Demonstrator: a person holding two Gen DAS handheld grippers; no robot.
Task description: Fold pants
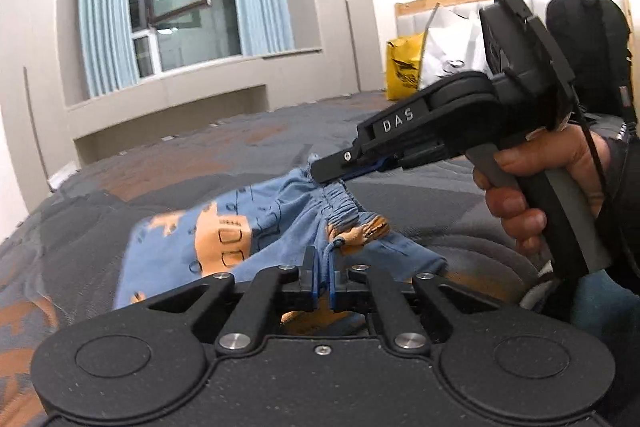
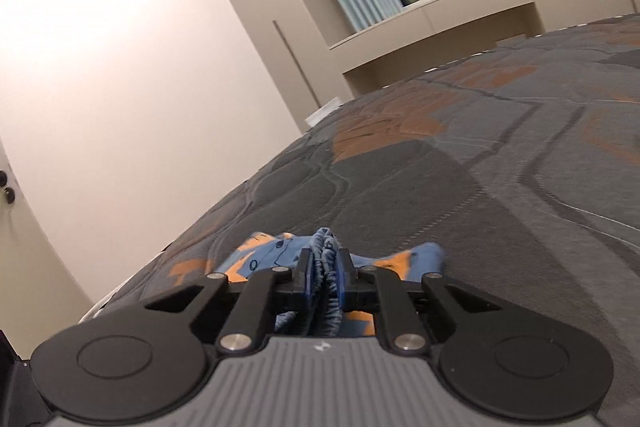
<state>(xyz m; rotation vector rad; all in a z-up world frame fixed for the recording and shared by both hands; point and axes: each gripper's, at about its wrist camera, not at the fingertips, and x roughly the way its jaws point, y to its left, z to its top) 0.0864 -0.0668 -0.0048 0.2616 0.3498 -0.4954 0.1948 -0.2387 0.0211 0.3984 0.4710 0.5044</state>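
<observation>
**Both claws pinching the waistband of small blue pants on the bed**

The pants (image 1: 224, 227), blue with orange printed patches, are lying crumpled on the grey and orange quilted bed (image 1: 140, 163), sitting in the lower middle of the left wrist view. Their gathered elastic waistband is running from centre frame down toward the bottom edge.

The left claw (image 1: 322, 269) is sitting at the bottom centre of its own view with its jaws pressed together on a thin fold of the blue fabric near the waistband's end; a drawstring is hanging just beside the right finger.

The right claw (image 1: 320, 173) is reaching in from the right side of the left wrist view, its tips pinching the upper end of the waistband where the cloth is bunching up. A hand (image 1: 536, 187) at the right edge is wrapping around the grey trigger and black handle. In the right wrist view that same right claw (image 2: 325, 269) is showing at the lower centre, with a thick roll of gathered elastic squeezed between its blue-padded fingers, and the rest of the pants (image 2: 272, 251) is spreading to either side behind it.

A window with pale blue curtains (image 1: 100, 15) is filling the upper left, and a yellow bag (image 1: 404, 71) is standing near a wooden headboard in the upper right.
</observation>
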